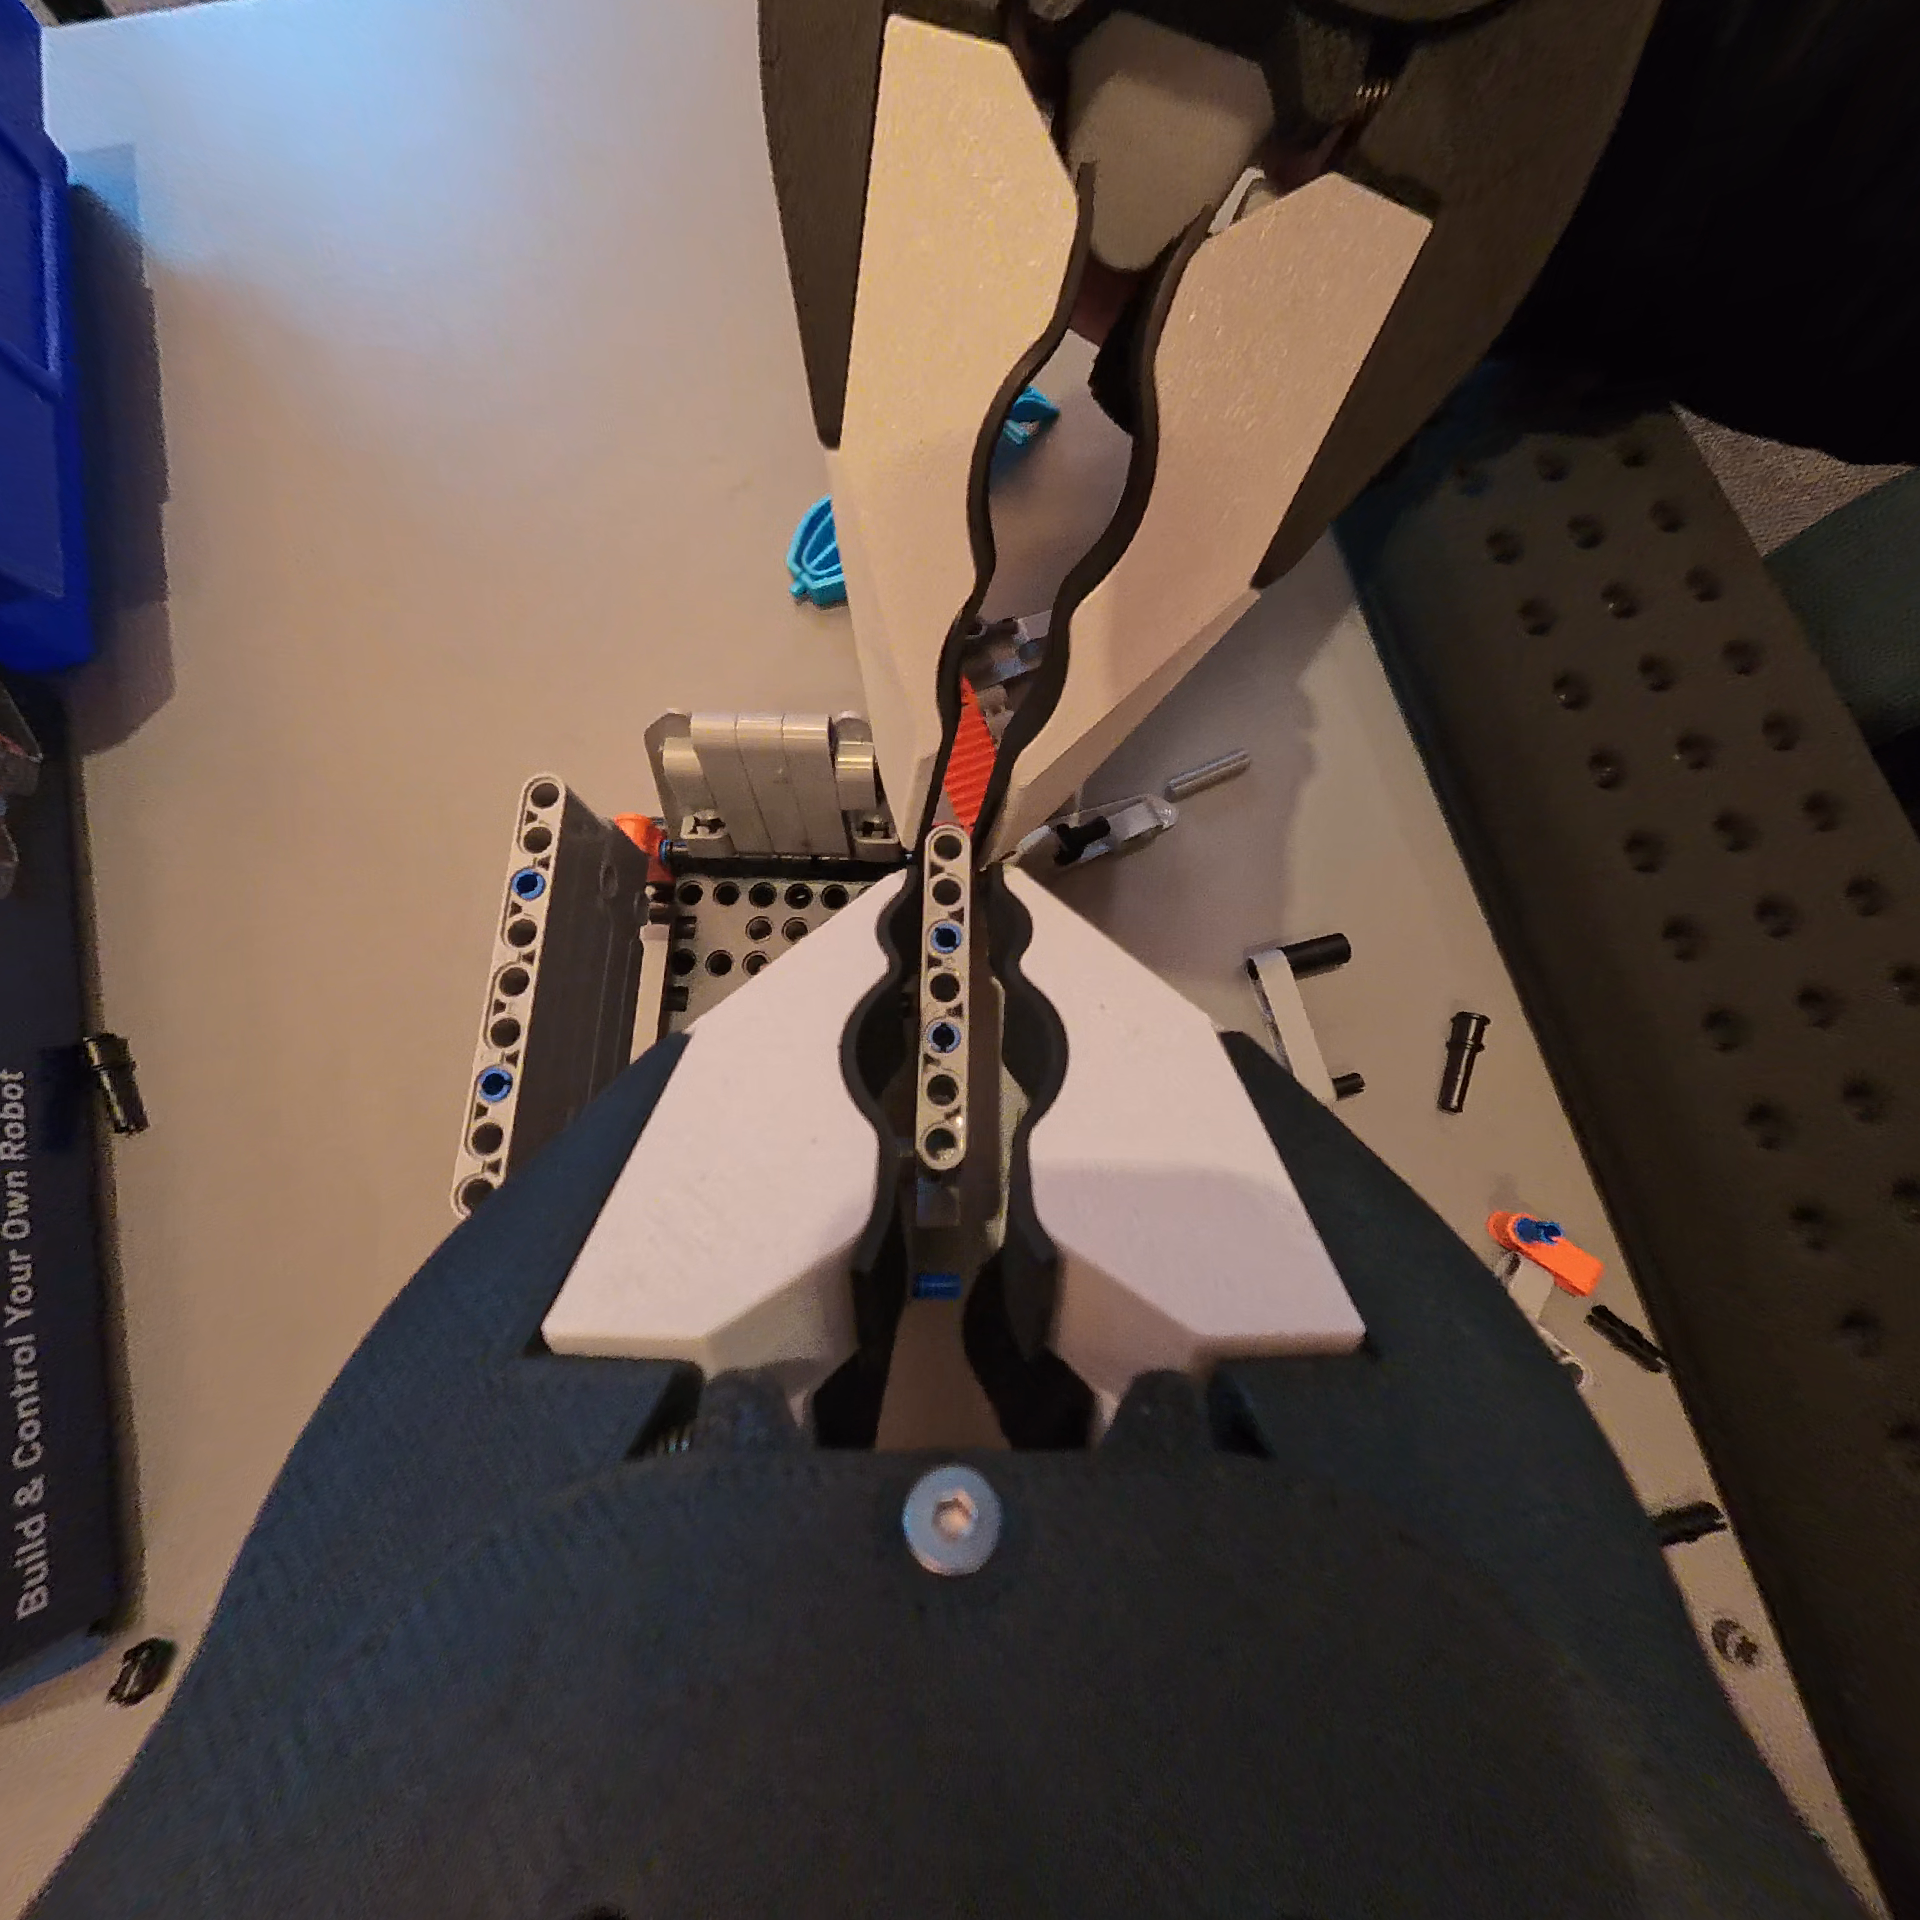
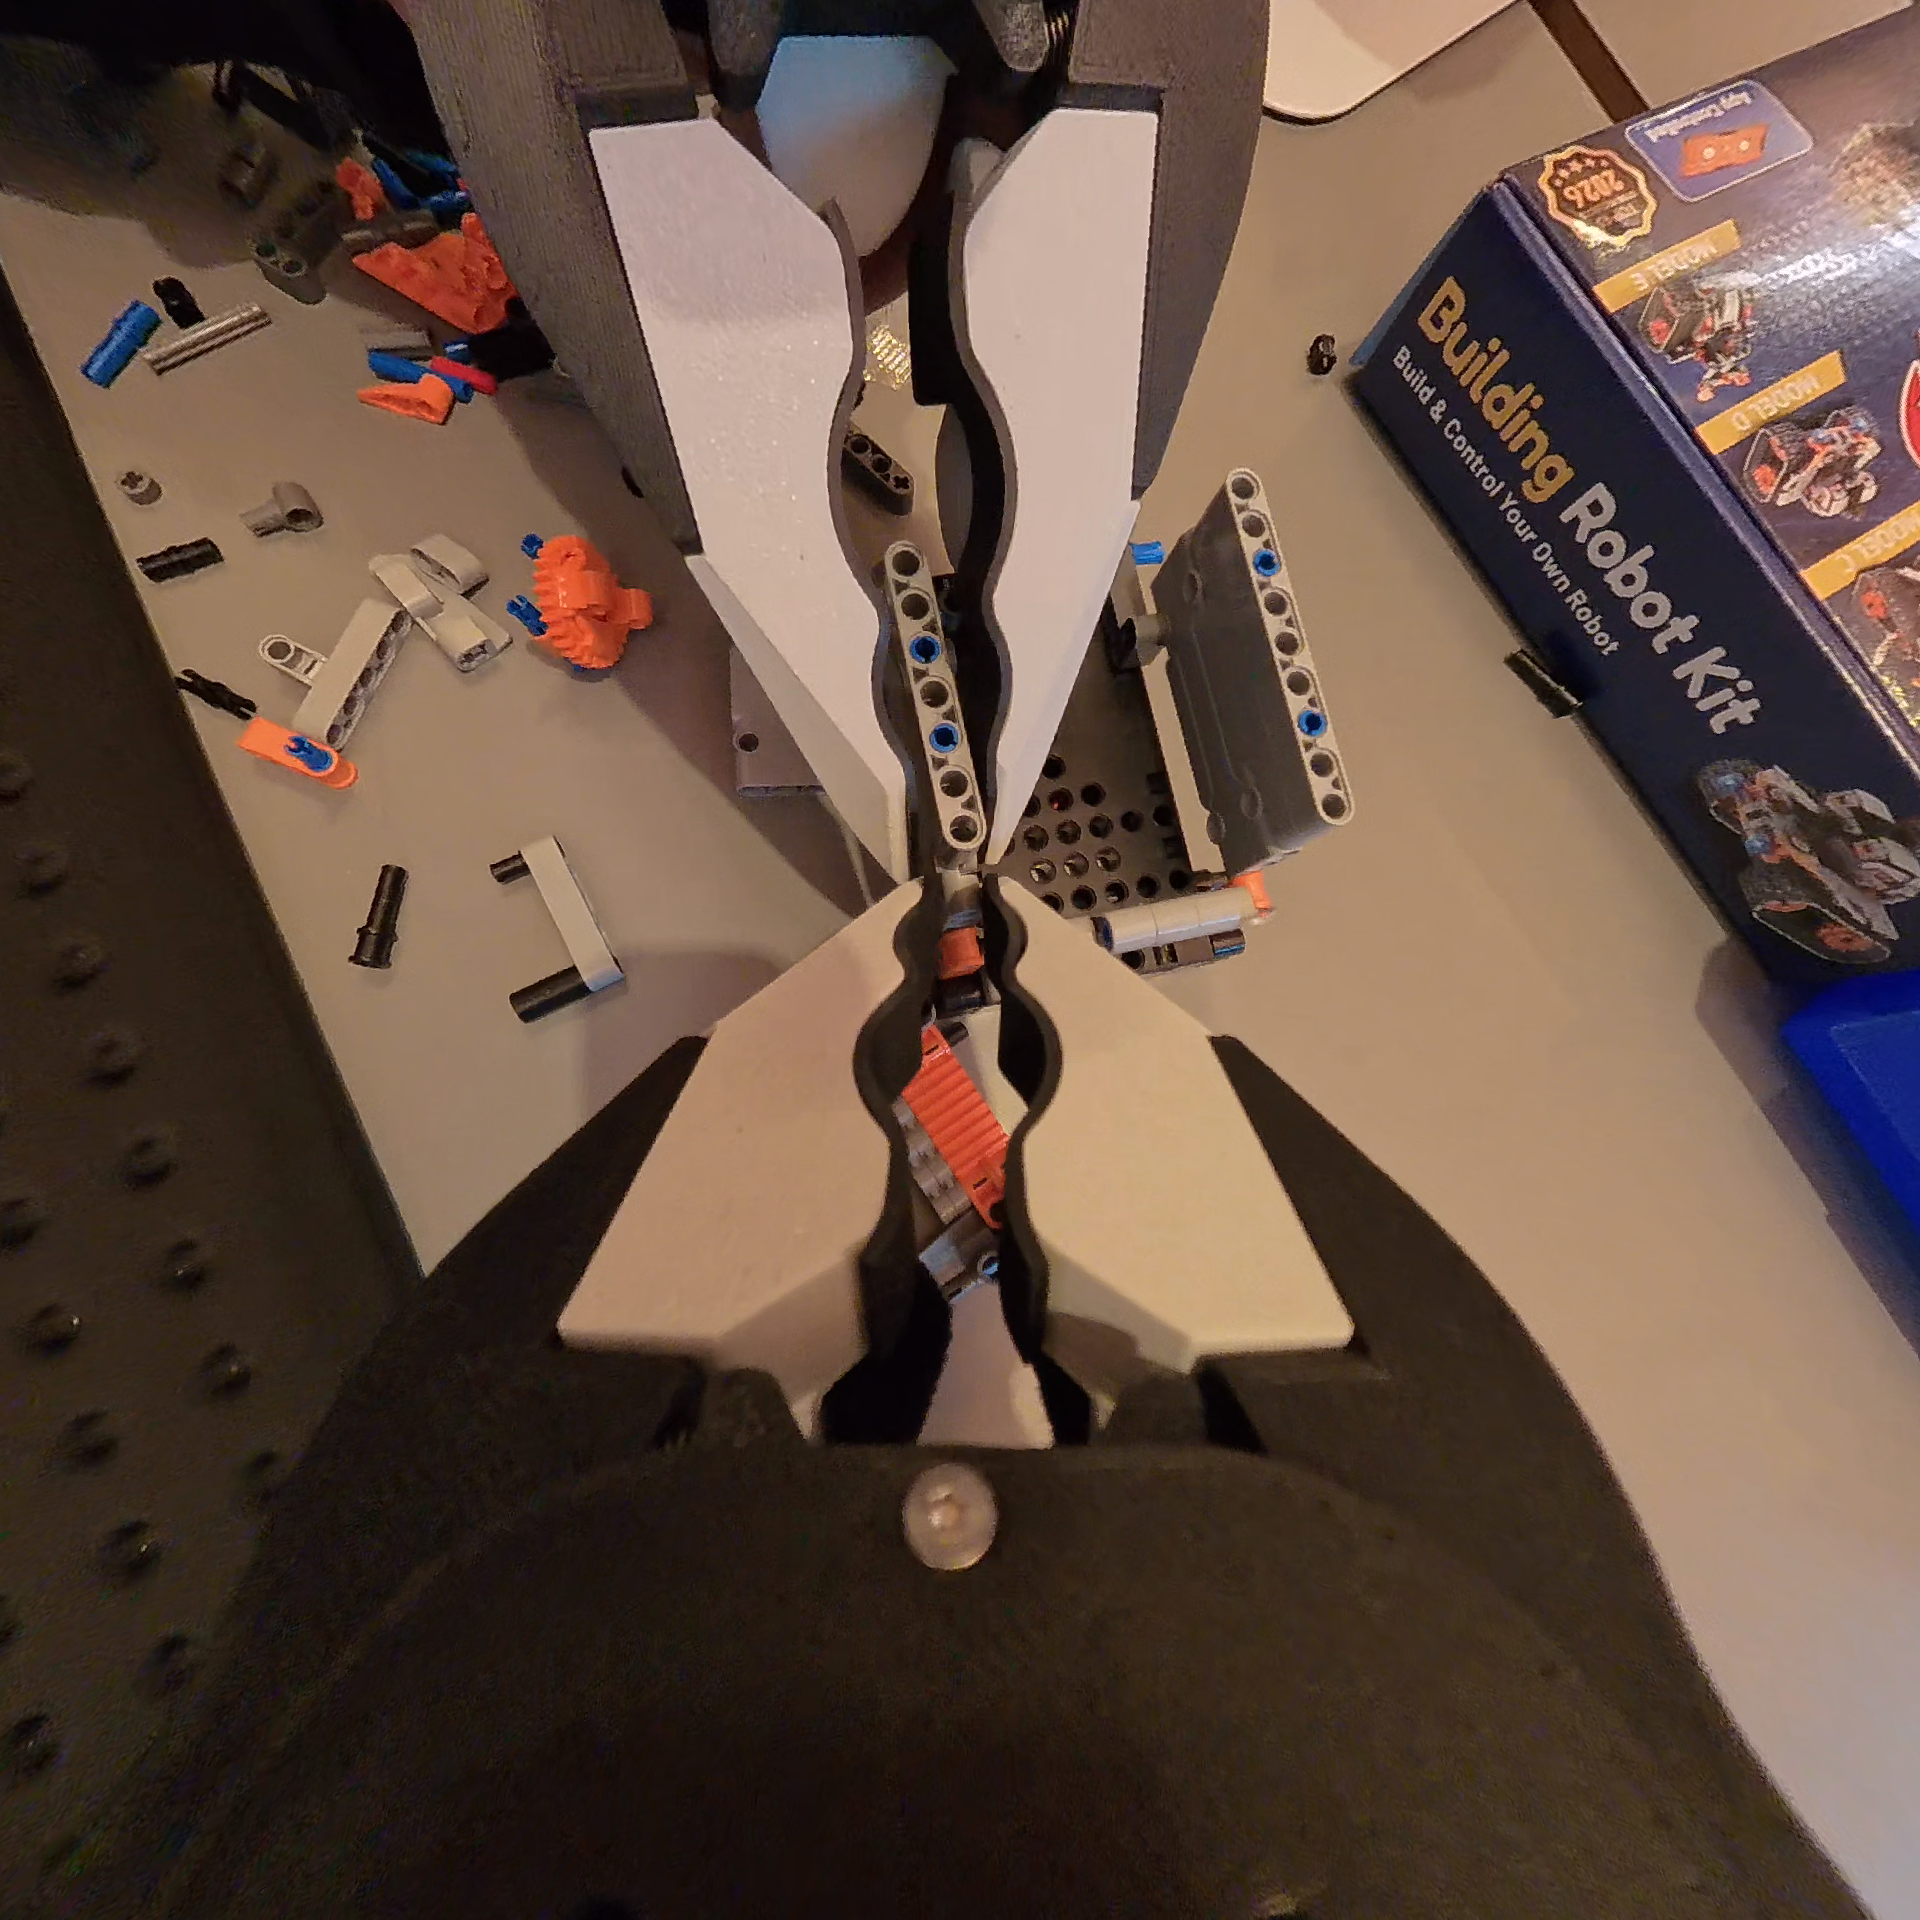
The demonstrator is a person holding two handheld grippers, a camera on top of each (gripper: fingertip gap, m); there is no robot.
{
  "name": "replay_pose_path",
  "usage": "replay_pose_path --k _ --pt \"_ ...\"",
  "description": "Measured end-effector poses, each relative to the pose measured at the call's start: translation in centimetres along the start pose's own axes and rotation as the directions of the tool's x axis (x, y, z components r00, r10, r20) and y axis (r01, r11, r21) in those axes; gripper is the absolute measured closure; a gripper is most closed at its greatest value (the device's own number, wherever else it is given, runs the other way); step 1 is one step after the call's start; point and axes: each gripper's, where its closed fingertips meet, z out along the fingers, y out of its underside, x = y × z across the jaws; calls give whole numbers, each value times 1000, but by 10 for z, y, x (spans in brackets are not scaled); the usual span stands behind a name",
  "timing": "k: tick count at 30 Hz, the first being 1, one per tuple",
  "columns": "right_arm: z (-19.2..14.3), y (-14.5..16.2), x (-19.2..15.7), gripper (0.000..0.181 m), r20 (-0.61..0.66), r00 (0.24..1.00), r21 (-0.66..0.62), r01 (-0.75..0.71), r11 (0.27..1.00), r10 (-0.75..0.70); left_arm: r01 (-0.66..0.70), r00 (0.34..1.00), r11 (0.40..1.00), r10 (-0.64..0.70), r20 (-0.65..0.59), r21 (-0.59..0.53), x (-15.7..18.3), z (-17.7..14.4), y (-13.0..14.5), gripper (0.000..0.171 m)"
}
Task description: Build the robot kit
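Holed beam [image 1: 943, 1023] between left tongs [image 1: 948, 883], right tongs [image 2: 961, 894] opposite, tips touching, box [image 2: 1662, 540] right.

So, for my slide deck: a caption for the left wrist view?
Left gripper shut on a grey holed beam, tip to tip with the right gripper above a part-built model.

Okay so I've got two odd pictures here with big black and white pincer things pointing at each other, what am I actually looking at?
Those pincers are two hand-held grippers, each with a camera looking along its fingers. One picture is from the left gripper, one from the right gripper; each also shows the other one opposite, tip to tip. The left one is closed on a grey beam with holes that belongs to a half-built toy model. The right one is closed on an orange and grey ribbed part. Loose building pieces lie scattered on the pale table, beside a dark blue kit box.
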Motion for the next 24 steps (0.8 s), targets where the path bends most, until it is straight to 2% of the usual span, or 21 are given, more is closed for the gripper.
replay_pose_path --k 7,12,19,24 --pt "2 -1 0 176 -18 997 -64 71 995 -73 -11 1000 1000 11 15 26 -1 -1 1 165" --pt "3 0 1 177 4 993 -167 115 979 -116 -19 999 998 16 42 66 -3 -1 -1 168" --pt "3 0 2 177 22 992 -205 124 971 -122 18 999 992 -24 48 129 -5 -2 -2 169" --pt "4 0 3 177 44 994 -186 107 977 -101 28 997 987 -39 65 158 -5 -3 -3 169"
